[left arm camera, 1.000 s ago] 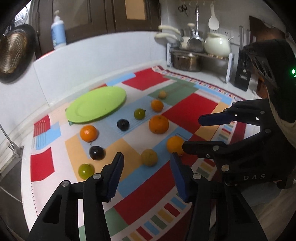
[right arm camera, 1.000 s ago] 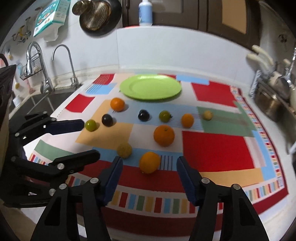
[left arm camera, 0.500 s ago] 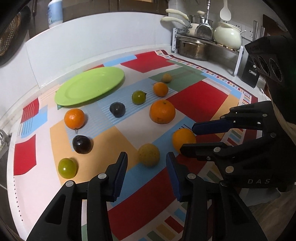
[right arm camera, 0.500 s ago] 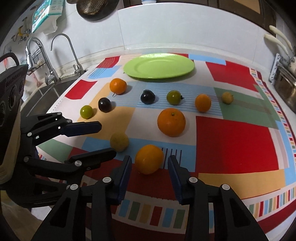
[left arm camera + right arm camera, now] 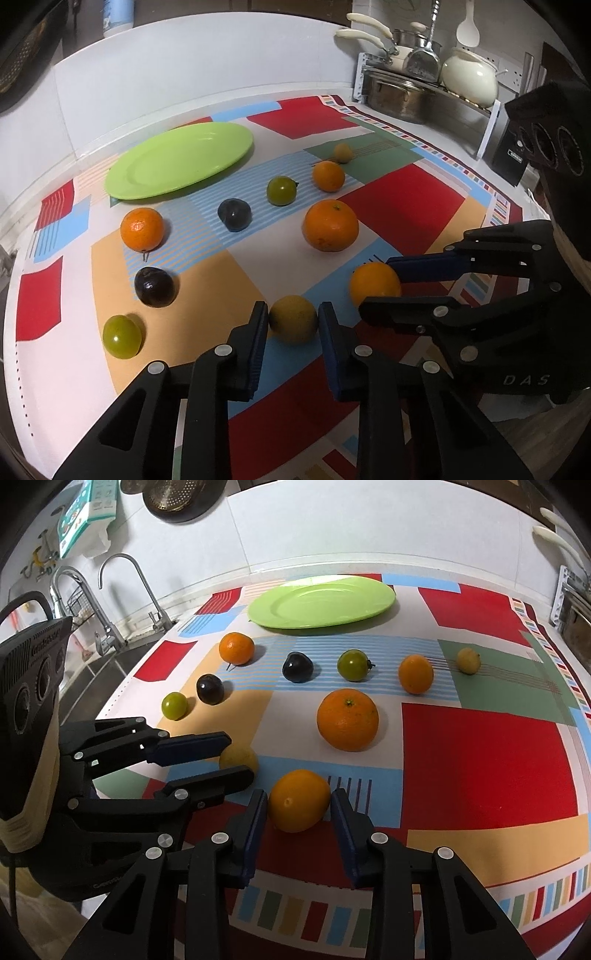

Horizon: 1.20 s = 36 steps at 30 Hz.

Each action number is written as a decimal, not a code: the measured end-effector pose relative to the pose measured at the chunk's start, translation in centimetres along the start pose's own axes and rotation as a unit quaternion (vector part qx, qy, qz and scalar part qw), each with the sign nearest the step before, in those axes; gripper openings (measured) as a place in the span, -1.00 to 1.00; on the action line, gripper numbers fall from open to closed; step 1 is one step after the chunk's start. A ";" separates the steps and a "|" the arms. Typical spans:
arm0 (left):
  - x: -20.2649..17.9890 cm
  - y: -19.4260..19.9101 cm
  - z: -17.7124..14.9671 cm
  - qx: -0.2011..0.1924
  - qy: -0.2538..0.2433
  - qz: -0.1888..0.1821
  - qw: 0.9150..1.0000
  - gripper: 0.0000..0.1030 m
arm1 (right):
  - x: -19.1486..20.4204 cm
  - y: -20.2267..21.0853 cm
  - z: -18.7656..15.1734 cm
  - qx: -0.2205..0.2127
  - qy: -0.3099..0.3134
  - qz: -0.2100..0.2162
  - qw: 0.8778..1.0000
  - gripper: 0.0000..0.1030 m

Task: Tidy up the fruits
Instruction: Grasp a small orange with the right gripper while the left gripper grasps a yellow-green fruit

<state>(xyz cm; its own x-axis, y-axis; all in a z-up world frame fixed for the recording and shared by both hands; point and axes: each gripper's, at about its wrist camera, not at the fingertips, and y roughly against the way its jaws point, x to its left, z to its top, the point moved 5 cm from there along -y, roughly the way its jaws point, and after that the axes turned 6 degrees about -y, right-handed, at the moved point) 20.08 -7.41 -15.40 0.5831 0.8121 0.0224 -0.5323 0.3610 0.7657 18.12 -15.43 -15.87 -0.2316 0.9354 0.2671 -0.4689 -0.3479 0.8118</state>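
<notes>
**Both grippers poised around fruit on the patchwork cloth**

The left gripper (image 5: 291, 325) has its jaws open on either side of a dull yellow fruit (image 5: 293, 319), which sits on the cloth between the blue pads with a thin gap each side, or perhaps just touching; I cannot tell which. The right gripper (image 5: 298, 808) likewise stands open around a yellow-orange fruit (image 5: 298, 799), its pads close beside the skin; the fruit rests on the patterned cloth (image 5: 480, 760) covering the worktop. Straight ahead of the right jaws lies a large orange (image 5: 347, 719); beyond it runs a row: a small orange (image 5: 236, 648), a dark plum (image 5: 297, 667), a green tomato (image 5: 353, 665), another small orange (image 5: 415, 674) and a small yellow fruit (image 5: 468, 660). Ahead-left of the left jaws sit a green fruit (image 5: 122, 336) and a second dark plum (image 5: 154, 287). The green plate (image 5: 320, 604) lies bare at the far side of the cloth, well beyond both pairs of jaws; a faucet (image 5: 122, 576) rises far left.
</notes>
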 end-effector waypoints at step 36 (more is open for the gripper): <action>7.5 4.5 9.7 -0.082 0.057 0.120 0.988 -0.46 | 1.1 1.9 13.3 -0.098 0.064 0.019 0.993 -0.29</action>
<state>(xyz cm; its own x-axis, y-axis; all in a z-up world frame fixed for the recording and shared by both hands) 28.08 -4.14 -5.54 0.3606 0.9262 0.1105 -0.7447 0.2145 0.6320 28.37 -14.18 -7.13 -0.3529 0.9099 0.2179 -0.6111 -0.4005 0.6827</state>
